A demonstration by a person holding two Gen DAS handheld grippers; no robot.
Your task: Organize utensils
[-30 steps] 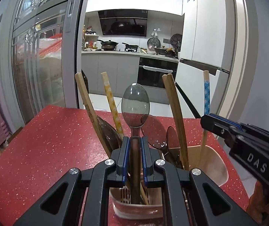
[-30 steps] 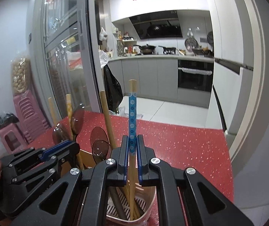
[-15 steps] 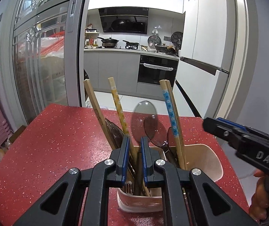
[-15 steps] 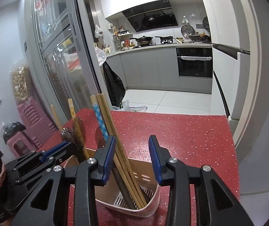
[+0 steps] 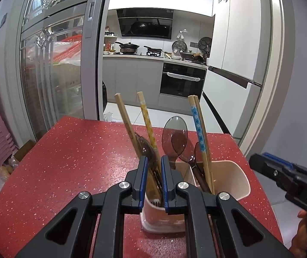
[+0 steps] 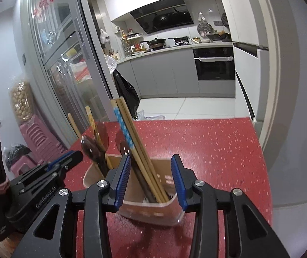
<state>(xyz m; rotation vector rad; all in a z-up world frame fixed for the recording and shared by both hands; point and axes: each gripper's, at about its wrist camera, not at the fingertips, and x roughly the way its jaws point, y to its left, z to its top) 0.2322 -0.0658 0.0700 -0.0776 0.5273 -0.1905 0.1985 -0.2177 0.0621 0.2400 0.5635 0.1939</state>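
Observation:
A beige utensil holder (image 5: 235, 182) (image 6: 153, 210) stands on the red speckled table (image 5: 67, 161). Several chopsticks and dark translucent spoons stand in it. The grey spoon (image 5: 174, 133) leans just right of my left gripper (image 5: 153, 161). That gripper's jaws stand almost together, with nothing gripped. The blue-patterned chopstick (image 5: 197, 126) (image 6: 123, 126) leans in the holder beside plain wooden ones. My right gripper (image 6: 151, 159) hovers at the holder's near rim. Its jaws are opening and its pads touch nothing. It also shows at the right of the left wrist view.
A glass sliding door (image 5: 52, 75) lines the left side. The kitchen floor lies beyond the table's far edge (image 6: 196, 120). White tall cabinets (image 5: 239, 64) rise on the right. Pink stools (image 6: 37, 137) are stacked at the left. A hand (image 5: 304, 225) holds the right gripper.
The right gripper let go of the blue chopstick and opened; the chopstick now leans in the holder. The left gripper drew back from the grey spoon, which dropped and leans in the holder.

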